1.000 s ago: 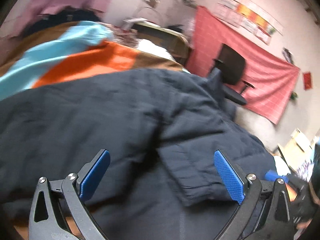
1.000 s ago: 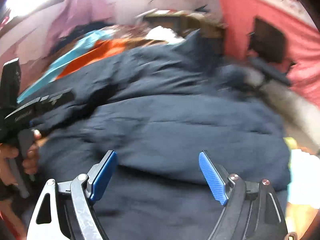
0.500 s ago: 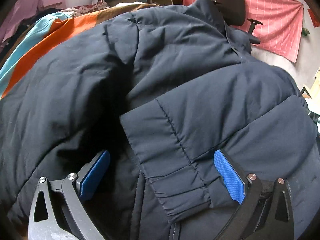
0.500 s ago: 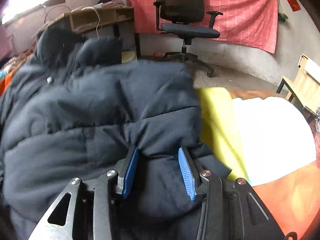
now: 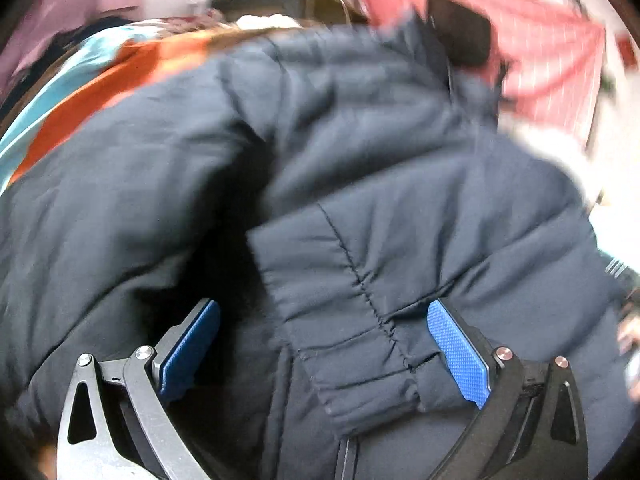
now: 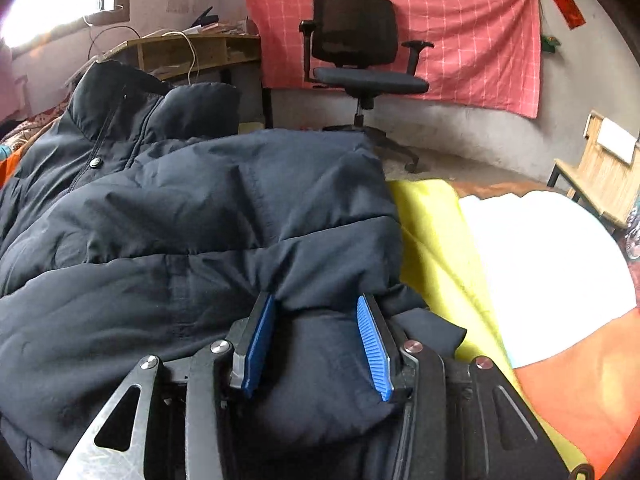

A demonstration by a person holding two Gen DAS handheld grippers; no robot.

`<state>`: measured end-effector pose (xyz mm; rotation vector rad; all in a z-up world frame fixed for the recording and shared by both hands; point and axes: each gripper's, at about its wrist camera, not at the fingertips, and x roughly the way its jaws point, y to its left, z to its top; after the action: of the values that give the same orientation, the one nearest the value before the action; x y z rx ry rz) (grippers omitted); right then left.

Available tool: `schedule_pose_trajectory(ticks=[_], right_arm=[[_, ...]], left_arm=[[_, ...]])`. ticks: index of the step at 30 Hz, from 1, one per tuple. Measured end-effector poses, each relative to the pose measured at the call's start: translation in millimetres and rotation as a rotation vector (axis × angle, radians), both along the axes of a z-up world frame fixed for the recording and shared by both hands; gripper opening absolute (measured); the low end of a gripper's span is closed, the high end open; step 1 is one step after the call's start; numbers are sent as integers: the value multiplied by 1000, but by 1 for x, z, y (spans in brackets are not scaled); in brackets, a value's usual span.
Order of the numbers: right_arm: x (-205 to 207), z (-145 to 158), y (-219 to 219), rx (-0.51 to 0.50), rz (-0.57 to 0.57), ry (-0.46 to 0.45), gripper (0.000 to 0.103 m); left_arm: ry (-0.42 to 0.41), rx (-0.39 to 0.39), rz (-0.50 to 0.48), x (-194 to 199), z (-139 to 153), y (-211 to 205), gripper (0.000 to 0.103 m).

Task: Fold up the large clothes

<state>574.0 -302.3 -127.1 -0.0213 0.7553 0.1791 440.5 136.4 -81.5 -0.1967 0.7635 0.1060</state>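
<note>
The dark puffer jacket (image 6: pixel 192 240) lies bunched on the bed (image 6: pixel 560 264), one sleeve (image 5: pixel 360 300) apparently folded across it. The right tool (image 6: pixel 316 336) pinches its edge; the left tool (image 5: pixel 324 352) gapes around the cuff, so most folding remains.

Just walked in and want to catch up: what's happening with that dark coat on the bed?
A person is folding a navy padded jacket with a handheld gripper in each hand. The right gripper is shut on a bunch of the jacket's fabric at its edge, beside a yellow cloth. The left gripper is open, its fingers straddling the sleeve cuff without clamping it. The left view is blurred.
</note>
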Motion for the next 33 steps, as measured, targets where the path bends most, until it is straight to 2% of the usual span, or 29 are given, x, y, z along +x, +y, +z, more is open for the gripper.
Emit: schedule_pose_trajectory(ticks=[1,4,6,9,10,13,15,19,23,25,27,30,31,33], right_arm=[[-2,3,1,-20,-7,-6,44],[-18,28,15,-91,-17,-48,62],[-37,47,30,-59,26,-108,74],[-63,67,76,-61,153,-155,75],[-74,73,99,-50,235,-155,76],[-94,79,152,-10,384,-140,76],[-103,79,181,-6,442,-133,76],[-105,62,241,-70,509,-120,76],[-95,38,284,-173,503,-100,76],[-96,29,292,-214,502,-118,82],[-96,20,295,-228,507,-126,91],[-96,10,291,-218,515,-130,93],[-95,9,290,-211,517,-131,94],[-94,6,288,-203,521,-127,95]], left_arm=[[-41,-50,23,-13,9,10,102],[-141,-180,110,-63,33,45,102],[-166,-194,181,-94,43,65,102],[-138,-175,319,-137,45,98,102],[-126,-182,364,-149,44,109,102],[-106,-234,549,-192,35,146,102],[-129,-273,704,-225,32,167,102],[-175,-344,879,-276,28,196,102],[-141,-420,896,-289,15,211,102],[-118,-452,882,-288,10,212,102],[-125,-463,860,-282,8,208,102],[-128,-508,803,-264,2,208,102],[-119,-544,787,-256,-4,208,102],[-108,-588,805,-247,-12,211,102]])
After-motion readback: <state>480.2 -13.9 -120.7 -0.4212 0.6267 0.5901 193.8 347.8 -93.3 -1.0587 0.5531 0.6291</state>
